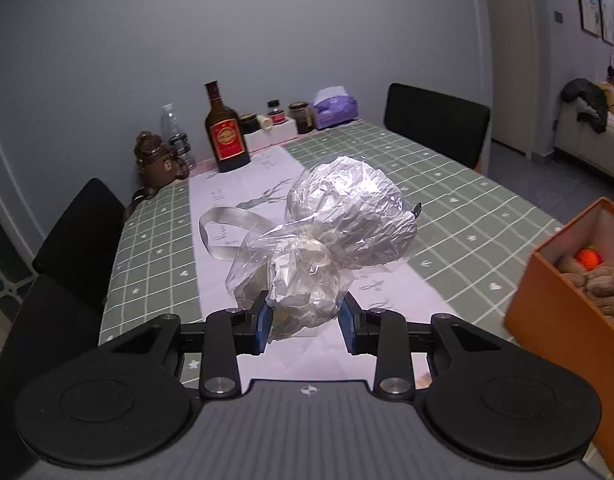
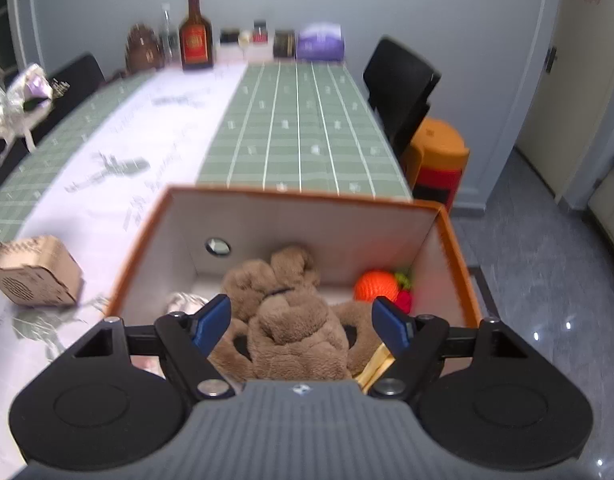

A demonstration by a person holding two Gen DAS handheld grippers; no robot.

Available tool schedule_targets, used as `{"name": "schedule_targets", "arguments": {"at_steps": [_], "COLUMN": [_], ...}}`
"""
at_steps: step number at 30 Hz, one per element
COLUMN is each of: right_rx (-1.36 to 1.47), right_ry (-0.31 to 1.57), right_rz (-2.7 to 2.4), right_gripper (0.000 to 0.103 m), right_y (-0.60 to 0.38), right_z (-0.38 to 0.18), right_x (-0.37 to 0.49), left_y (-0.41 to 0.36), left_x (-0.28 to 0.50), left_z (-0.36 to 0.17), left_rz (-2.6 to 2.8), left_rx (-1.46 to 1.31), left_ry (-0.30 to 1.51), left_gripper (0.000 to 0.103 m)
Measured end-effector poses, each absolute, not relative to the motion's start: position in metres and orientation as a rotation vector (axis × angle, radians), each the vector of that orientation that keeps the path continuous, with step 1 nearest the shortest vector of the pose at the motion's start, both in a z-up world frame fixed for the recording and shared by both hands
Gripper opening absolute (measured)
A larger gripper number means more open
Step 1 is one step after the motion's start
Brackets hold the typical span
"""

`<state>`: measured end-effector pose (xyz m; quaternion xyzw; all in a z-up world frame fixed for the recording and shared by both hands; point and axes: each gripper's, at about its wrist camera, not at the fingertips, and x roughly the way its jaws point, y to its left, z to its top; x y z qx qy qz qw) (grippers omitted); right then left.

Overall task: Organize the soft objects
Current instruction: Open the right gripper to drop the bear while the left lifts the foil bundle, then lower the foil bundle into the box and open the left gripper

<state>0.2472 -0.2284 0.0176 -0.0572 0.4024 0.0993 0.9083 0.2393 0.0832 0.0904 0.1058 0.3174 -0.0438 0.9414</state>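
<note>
My left gripper (image 1: 305, 322) is shut on the lower end of a crinkled clear plastic-wrapped bundle (image 1: 339, 216) with a white ribbon loop (image 1: 231, 226), held above the table runner. The same bundle shows far left in the right wrist view (image 2: 23, 100). My right gripper (image 2: 303, 320) is open and hovers over the orange box (image 2: 291, 196), above a brown plush toy (image 2: 295, 320) lying inside. An orange knitted ball (image 2: 377, 286) lies in the box's right corner. The box also shows at the right edge of the left wrist view (image 1: 555, 304), with the plush (image 1: 599, 288) inside.
A small cardboard box (image 2: 37, 272) lies left of the orange box. A brown bottle (image 1: 226, 132), a clear bottle (image 1: 175, 136), jars and a purple tissue pack (image 1: 334, 108) stand at the table's far end. Black chairs (image 1: 437, 120) flank the table. An orange bin (image 2: 439, 160) stands on the floor.
</note>
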Motion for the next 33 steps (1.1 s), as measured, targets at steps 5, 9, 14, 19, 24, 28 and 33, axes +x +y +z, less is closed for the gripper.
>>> {"name": "schedule_targets", "arguments": {"at_steps": [5, 9, 14, 19, 24, 28, 33], "right_rx": [-0.125, -0.129, -0.095, -0.031, 0.0, 0.035, 0.049], "right_ry": [0.737, 0.703, 0.663, 0.607, 0.594, 0.628, 0.736], "right_rz": [0.242, 0.261, 0.236, 0.185, 0.191, 0.252, 0.338], "right_gripper": [0.075, 0.075, 0.069, 0.068, 0.061, 0.045, 0.025], "right_y": [-0.237, -0.252, -0.283, -0.315, -0.329, -0.331, -0.323], "right_z": [0.045, 0.059, 0.074, 0.087, 0.089, 0.082, 0.062], "right_x": [0.212, 0.186, 0.153, 0.125, 0.11, 0.109, 0.116], "left_y": [0.028, -0.018, -0.074, -0.115, -0.149, -0.165, -0.175], "left_x": [0.198, 0.171, 0.143, 0.139, 0.142, 0.145, 0.156], "left_z": [0.105, 0.107, 0.095, 0.075, 0.056, 0.039, 0.019], "left_rz": [-0.255, -0.386, -0.528, -0.701, -0.756, -0.78, -0.775], "left_rx": [0.266, 0.302, 0.394, 0.4, 0.488, 0.549, 0.556], "left_ry": [0.62, 0.615, 0.638, 0.737, 0.8, 0.864, 0.963], "left_gripper": [0.039, 0.039, 0.039, 0.039, 0.039, 0.039, 0.04]}}
